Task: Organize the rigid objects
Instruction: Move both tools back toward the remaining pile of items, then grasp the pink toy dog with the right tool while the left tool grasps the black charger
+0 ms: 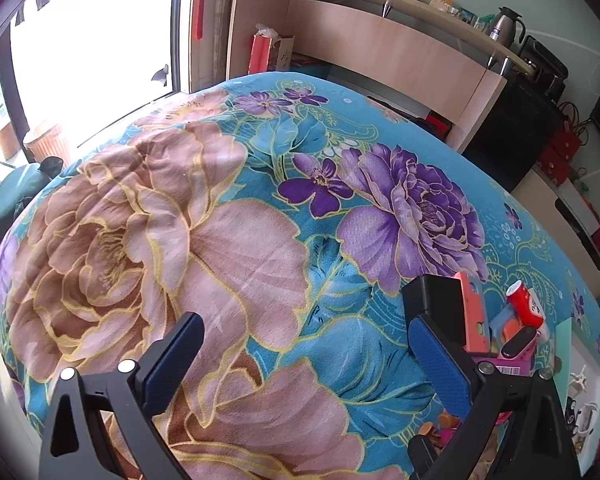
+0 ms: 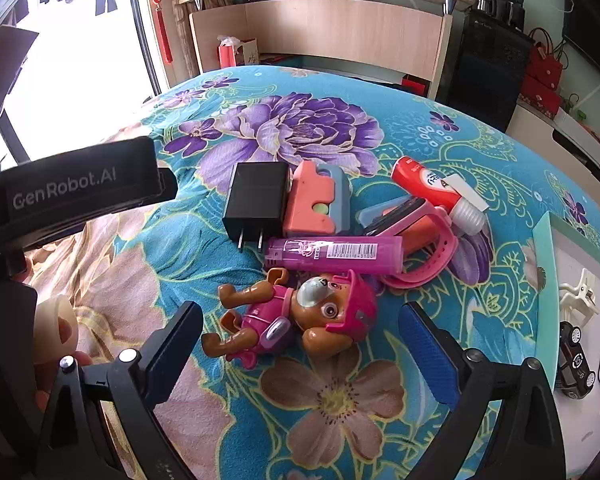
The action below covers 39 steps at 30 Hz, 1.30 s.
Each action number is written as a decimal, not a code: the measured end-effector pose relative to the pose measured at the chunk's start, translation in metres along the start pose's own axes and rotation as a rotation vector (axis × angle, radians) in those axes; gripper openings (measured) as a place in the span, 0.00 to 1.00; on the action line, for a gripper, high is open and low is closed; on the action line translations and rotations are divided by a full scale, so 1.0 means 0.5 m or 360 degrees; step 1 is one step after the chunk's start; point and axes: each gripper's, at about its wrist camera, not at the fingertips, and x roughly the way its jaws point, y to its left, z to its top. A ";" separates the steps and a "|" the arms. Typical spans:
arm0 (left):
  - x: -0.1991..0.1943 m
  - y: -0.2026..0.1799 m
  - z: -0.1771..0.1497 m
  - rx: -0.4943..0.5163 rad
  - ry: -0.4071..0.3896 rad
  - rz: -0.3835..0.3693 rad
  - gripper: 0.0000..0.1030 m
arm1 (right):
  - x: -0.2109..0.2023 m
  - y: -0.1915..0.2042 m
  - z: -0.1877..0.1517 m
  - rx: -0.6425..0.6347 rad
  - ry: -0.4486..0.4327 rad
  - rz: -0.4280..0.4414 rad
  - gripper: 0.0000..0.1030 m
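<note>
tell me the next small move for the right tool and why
Probably ease the right tool forward and down around the toy dog: it is open, the dog lies nearest between its fingers, and the box at right already holds toys.

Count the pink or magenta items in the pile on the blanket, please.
3: the toy dog figure nearest the right gripper, the magenta lighter just behind it, and the pink watch further right. Others may be hidden underneath.

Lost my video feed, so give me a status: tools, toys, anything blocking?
Both tools open, empty: left tool, right tool. Brown plastic puppy figure in pink outfit lies just ahead of right tool. Purple plastic lighter crowds close behind it.
</note>
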 end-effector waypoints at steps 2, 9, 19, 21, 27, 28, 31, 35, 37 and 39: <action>0.002 0.001 0.000 -0.0007 0.0005 -0.0004 1.00 | 0.010 0.007 -0.002 -0.0024 0.0016 -0.0013 0.95; 0.000 -0.001 0.000 0.0007 -0.0014 -0.0002 1.00 | 0.033 0.013 -0.005 -0.0021 0.0029 -0.0054 0.95; 0.008 -0.051 -0.008 0.0181 0.0020 -0.0032 1.00 | 0.027 -0.031 0.000 0.0107 -0.0001 -0.0127 0.95; 0.007 -0.061 -0.008 0.0201 0.0014 -0.0042 1.00 | 0.024 -0.045 -0.002 0.0129 0.0006 -0.0150 0.95; 0.014 -0.087 -0.006 0.0195 0.0004 -0.0118 1.00 | 0.020 -0.083 -0.010 0.0209 0.0032 -0.0148 0.95; 0.018 -0.093 -0.006 0.0202 0.0009 -0.0131 1.00 | 0.020 -0.086 -0.011 0.0210 0.0034 -0.0149 0.95; 0.026 -0.115 -0.006 0.0229 0.0006 -0.0156 1.00 | 0.018 -0.089 -0.013 0.0196 0.0034 -0.0167 0.95; 0.035 -0.138 -0.005 0.0276 0.0003 -0.0164 1.00 | 0.012 -0.095 -0.019 0.0186 0.0041 -0.0190 0.95; 0.041 -0.145 -0.005 0.0299 0.0005 -0.0155 1.00 | 0.009 -0.101 -0.023 0.0197 0.0047 -0.0188 0.95; 0.048 -0.150 -0.004 0.0310 0.0006 -0.0141 0.97 | 0.007 -0.108 -0.024 0.0213 0.0050 -0.0198 0.92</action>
